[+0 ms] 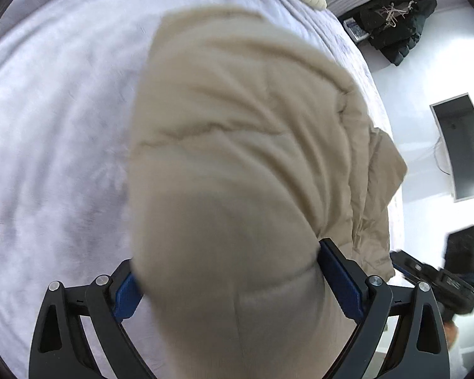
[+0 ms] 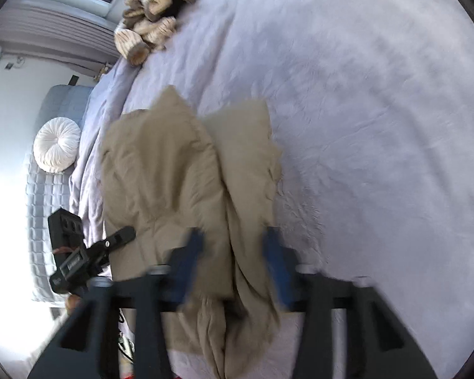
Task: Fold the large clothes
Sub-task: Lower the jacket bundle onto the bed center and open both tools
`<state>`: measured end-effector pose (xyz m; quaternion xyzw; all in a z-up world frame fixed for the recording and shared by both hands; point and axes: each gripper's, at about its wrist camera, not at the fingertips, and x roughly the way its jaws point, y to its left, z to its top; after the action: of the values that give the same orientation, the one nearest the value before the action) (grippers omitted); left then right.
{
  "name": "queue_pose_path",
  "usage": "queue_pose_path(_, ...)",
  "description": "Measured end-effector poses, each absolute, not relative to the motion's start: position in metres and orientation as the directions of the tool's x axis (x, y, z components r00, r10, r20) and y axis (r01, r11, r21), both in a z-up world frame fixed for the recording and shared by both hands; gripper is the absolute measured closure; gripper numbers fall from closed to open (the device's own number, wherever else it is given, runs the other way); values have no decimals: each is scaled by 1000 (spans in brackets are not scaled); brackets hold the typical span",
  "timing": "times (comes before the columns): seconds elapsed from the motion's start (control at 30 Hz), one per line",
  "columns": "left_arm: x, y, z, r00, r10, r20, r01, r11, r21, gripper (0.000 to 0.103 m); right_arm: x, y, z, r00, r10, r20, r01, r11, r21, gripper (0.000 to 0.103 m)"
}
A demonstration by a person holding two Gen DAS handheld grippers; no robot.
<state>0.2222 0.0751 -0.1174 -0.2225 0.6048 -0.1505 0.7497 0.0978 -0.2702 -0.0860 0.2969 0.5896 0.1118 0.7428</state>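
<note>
The padded beige coat [image 2: 161,170] at the bed's [image 2: 363,94] edge looks soft, bulky and light. Left gripper [image 1: 230,284] jaws clamp its thick fold; right gripper [image 2: 233,252] jaws straddle fabric, contact unclear. Grip seams.

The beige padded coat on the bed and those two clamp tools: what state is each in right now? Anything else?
Beige padded coat: crumpled, partly folded on the bed, one end lifted.
Left gripper: shut on a thick bunch of the coat.
Right gripper: coat fabric between its fingers; blur hides whether the pads press on it.
Lavender bedspread: spread out, lightly creased.
Round white cushion: lying beside the bed.
</note>
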Motion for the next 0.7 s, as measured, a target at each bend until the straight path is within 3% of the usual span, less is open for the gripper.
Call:
queue_pose_path(0.1,210,77,-96,275,-443,-853,-39,882,-470,5,84,-256,-63,300,563,-770,122,778,616,85)
queue_pose_path(0.2,190,77,-81,309,-400,-863,-8,906,-423,5,70,-224,-76,225,502,-835,68,847,527,85)
queue_pose_path(0.4,138,65,-114,230,-361,-904,34,931,-363,5,58,-224,-138,76,461,-884,226,856,465,85)
queue_pose_path(0.5,136,58,-126,242,-309,-920,75,951,-300,5,61,-225,-110,160,440,-884,199,862,466,85)
queue_pose_path(0.7,144,61,-134,217,-305,-927,66,952,-298,5,111,-213,-53,350,427,-834,75,874,479,85)
